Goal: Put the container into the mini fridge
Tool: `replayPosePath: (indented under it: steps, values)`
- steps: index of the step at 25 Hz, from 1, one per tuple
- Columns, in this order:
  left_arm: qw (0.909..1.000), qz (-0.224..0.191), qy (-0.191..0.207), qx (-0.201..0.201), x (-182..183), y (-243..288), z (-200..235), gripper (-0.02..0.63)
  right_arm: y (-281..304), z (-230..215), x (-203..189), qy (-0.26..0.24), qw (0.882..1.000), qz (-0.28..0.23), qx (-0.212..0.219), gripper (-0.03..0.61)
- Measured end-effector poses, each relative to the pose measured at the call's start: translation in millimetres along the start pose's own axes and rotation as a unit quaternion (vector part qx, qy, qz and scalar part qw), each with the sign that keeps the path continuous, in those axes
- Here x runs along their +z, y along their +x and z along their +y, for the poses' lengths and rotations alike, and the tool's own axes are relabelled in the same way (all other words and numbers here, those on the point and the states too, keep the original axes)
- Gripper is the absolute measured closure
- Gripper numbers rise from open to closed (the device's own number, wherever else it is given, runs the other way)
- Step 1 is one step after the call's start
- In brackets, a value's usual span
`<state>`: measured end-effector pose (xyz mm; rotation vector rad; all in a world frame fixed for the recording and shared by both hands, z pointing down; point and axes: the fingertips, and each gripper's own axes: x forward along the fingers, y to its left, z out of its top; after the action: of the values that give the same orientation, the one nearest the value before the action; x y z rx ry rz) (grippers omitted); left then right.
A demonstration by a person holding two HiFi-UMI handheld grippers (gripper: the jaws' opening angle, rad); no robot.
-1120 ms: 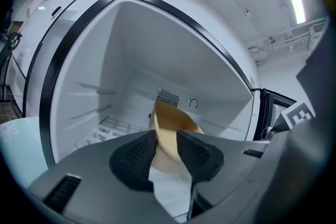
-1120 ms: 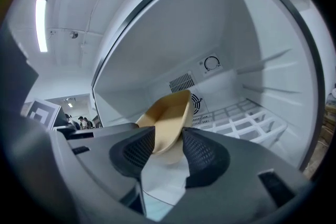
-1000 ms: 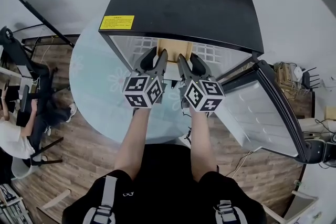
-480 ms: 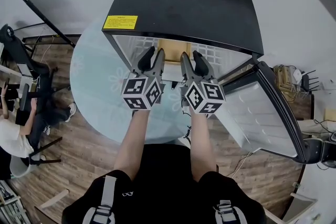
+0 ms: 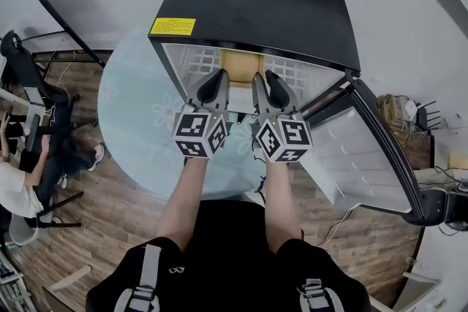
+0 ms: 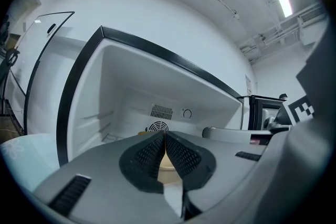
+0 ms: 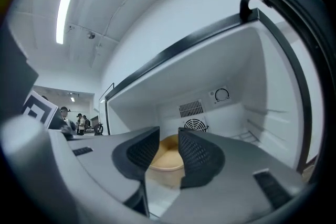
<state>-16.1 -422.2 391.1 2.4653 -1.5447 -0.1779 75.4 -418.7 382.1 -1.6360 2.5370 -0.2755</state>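
Container (image 7: 167,157): tan, with a rounded, domed top and a paler body beneath; it sat inside the mini fridge (image 5: 256,4), toward the back wall, touched by neither tool. What it held could not be seen.
Mini fridge: boxy, with a matte black top and a smooth white moulded interior; its glass-fronted door (image 5: 365,157) stood swung wide on the right.
Back wall: a round fan grille (image 7: 195,125), a slotted vent above it and a small dial (image 7: 222,95).
Left hand-held gripper (image 6: 164,136): clenched, its dark ribbed pads meeting at the tips with nothing between them, just outside the opening.
Right hand-held gripper (image 7: 168,136): released, pads parted, the container visible beyond the gap.
Counter (image 5: 135,120): round, pale blue glass with faint flower prints, carrying the fridge.
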Motion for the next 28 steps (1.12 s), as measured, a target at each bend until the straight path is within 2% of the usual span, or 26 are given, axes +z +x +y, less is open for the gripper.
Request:
replayPosePath:
  steps: [1,4,10,15,17,22,28]
  values:
    - [1.0,-0.001,0.002,0.001,0.8,-2.4,-1.8,0.619,-3.1,1.6,2.0,-0.005,1.0,-0.002,-0.001,0.471]
    - [0.9999,0.0,0.009,0.005,2.5,-10.1,-7.0,0.615,-11.3,7.2,5.8,-0.022,1.0,-0.004,-0.001,0.571]
    - [0.9996,-0.002,0.029,0.005,3.2,-34.8,-23.6,0.615,-30.9,24.4,6.6,-0.058,0.998,0.007,0.011,0.574]
    - [0.9993,-0.002,0.038,0.005,-5.2,-52.2,-34.2,0.615,-49.8,44.7,-7.3,-0.132,0.99,0.032,0.023,0.574]
    - [0.9991,-0.003,0.042,0.006,-7.5,-60.3,-37.3,0.615,-58.8,50.8,-11.0,-0.131,0.99,0.036,0.033,0.575]
    - [0.9989,-0.004,0.046,0.01,-16.3,-78.2,-42.6,0.615,-74.2,53.3,-18.6,-0.088,0.994,0.032,0.05,0.575]
    - [0.9987,0.0,0.051,0.001,-24.3,-84.8,-53.4,0.615,-83.2,53.4,-28.2,-0.101,0.993,0.043,0.046,0.577]
